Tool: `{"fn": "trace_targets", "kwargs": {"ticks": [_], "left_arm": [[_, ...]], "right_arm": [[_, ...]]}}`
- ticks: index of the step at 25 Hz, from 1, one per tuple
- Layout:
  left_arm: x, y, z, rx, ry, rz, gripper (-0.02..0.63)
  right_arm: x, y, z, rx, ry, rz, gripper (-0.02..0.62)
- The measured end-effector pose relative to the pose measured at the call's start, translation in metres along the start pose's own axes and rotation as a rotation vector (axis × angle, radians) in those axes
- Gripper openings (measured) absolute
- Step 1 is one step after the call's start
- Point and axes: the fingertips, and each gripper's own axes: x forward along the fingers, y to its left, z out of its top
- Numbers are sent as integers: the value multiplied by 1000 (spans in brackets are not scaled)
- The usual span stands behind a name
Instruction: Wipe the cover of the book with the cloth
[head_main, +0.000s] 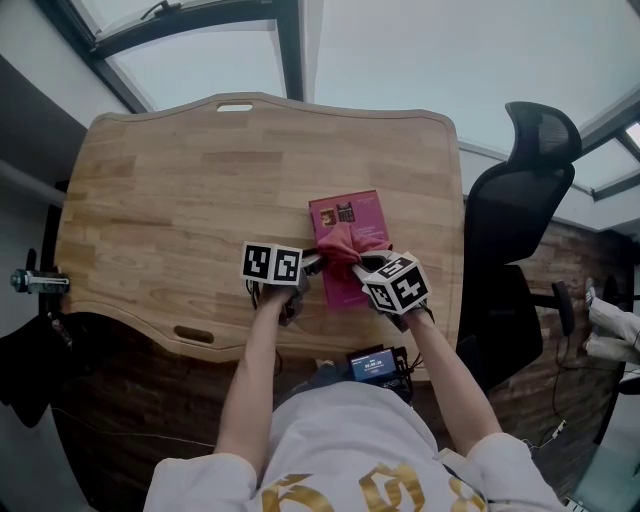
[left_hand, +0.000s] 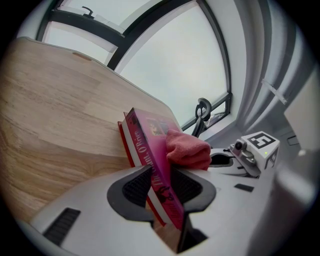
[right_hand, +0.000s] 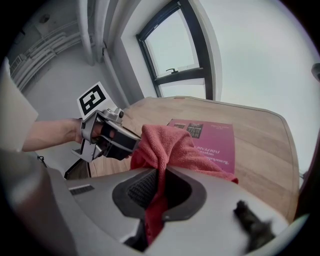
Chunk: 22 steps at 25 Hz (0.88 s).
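A magenta hardcover book (head_main: 348, 213) lies flat on the pale wooden table (head_main: 180, 200), on its right half and close to the near edge. Its glossy cover faces up, with a small dark picture panel at the far end and white lettering along the spine. The long axis runs from the person toward the table's far edge, tilted a little, with the spine on the left.

The left gripper (left_hand: 162, 187) has its jaws clamped on the book's near spine edge. The right gripper (right_hand: 160, 192) has its jaws pinched narrow on a crumpled red terry cloth (right_hand: 162, 142), which rests bunched on the near half of the cover.

In view are 1 book, 1 cloth and 2 grippers. 1 black office chair (head_main: 520, 200) stands just beside the table's right edge.
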Motion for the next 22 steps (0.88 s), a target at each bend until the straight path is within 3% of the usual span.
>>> {"fn": "trace_targets", "kwargs": {"ticks": [22], "left_arm": [[0,0,0,-3,-1,-11,129]], "right_arm": [[19,-17,34,-10,-24,-21,40]]}}
